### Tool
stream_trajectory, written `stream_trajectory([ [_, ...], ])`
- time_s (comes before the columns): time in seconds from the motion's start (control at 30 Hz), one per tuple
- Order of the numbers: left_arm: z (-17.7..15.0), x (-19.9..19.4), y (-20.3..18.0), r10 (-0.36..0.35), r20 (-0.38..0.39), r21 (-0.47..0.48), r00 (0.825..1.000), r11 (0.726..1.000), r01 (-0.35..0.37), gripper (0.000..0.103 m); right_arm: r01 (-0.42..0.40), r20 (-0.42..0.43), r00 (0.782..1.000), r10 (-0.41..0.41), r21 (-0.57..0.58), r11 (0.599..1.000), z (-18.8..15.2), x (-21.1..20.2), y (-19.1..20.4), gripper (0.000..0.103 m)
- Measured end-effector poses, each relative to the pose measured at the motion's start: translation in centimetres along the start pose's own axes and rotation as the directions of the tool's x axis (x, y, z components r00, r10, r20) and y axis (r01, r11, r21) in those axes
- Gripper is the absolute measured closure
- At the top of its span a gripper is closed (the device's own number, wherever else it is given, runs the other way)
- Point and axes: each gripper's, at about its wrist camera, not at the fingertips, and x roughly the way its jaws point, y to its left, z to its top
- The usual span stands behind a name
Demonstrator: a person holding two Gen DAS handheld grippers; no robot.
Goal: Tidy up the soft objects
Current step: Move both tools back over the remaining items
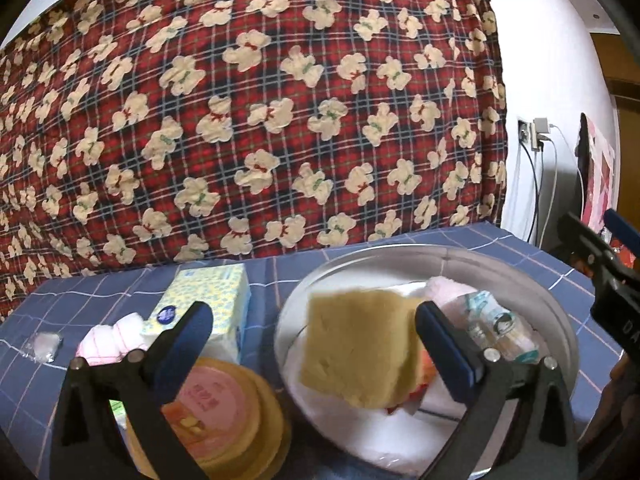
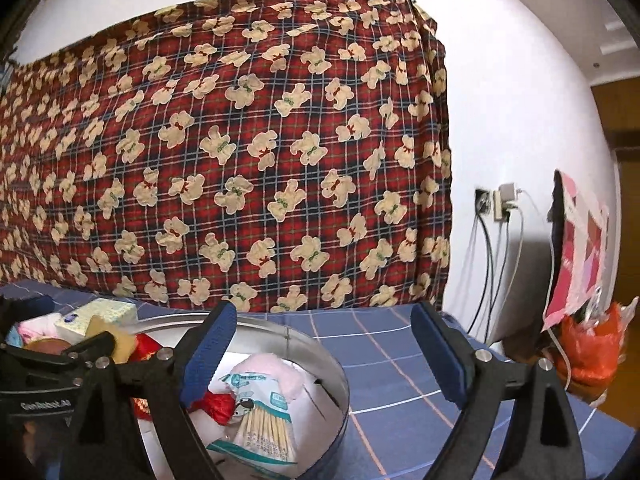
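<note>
Step in hand, as I read it: a drop-off into the round tin [image 1: 560,304]. The left gripper [image 1: 316,340] hung over the tin w/ jaws spread as wide as they go, pads clear of everything. The yellow sponge [image 1: 360,344] sat between them, tilted on the pile inside the tin, prob. just let go; not gripped. The right gripper [image 2: 324,344] was also open wide, nothing between its jaws, pointed over the tin's far-right rim and the blue checked desk [image 2: 400,344].

Next move, my guess: back the left gripper off the sponge, swing left to whatever is still outside the tin, approx. the pink-striped cloth roll [image 1: 108,340], and close gently since it squashes.

Counts, near to far:
- Grippers: 2.
- Stack of round lidded tubs [image 1: 224,412], near left: looked like 2–3, can't tell exactly.
- Tin: 1. Inside: 1 sponge, 1 pack of cotton swabs [image 2: 264,428], 1 pink fluffy cloth [image 2: 276,372], 1 red item [image 2: 218,404], some white stuff underneath.
- Cloth roll: 1, beside the tissue box [image 1: 212,300]: 1.
- Small clear-wrapped thing [image 1: 42,346], far left: 1.
- Bear-print plaid cloth [image 1: 256,112] hanging behind the desk: 1.
</note>
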Motion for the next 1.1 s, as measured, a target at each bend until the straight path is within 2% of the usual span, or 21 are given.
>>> stream_trajectory([
  [0.13,-0.3,-0.5,0.8,0.033,0.018,0.006,0.999,0.999,-0.033,0.0,0.034,0.001,0.999,-0.034,-0.005,0.999,0.1,-0.1,0.1,0.012],
  [0.23,-0.4,-0.9,1.2,0.052,0.03,0.014,0.998,0.999,-0.053,0.0,0.049,0.0,0.999,-0.049,0.039,0.998,0.1,-0.4,-0.2,0.012],
  [0.4,-0.6,-1.2,2.1,0.07,0.035,0.012,0.997,0.997,-0.071,0.0,0.018,-0.046,0.999,-0.011,0.145,0.989,-0.2,-0.3,0.3,0.012],
  [0.5,-0.7,-1.4,2.6,0.078,0.037,0.016,0.996,0.997,-0.078,0.0,0.012,-0.063,0.998,-0.004,0.13,0.991,-0.2,-0.2,1.6,0.012],
  [0.73,-0.9,-1.5,4.6,0.085,0.016,-0.014,0.996,0.996,-0.085,0.0,-0.032,-0.041,0.999,0.035,0.077,0.997,0.0,-1.1,4.9,0.012],
  [1.1,-1.4,-1.9,8.3,0.129,-0.002,-0.016,0.992,0.992,-0.129,0.0,-0.113,-0.057,0.992,0.117,0.061,0.992,0.1,-1.7,10.1,0.012],
])
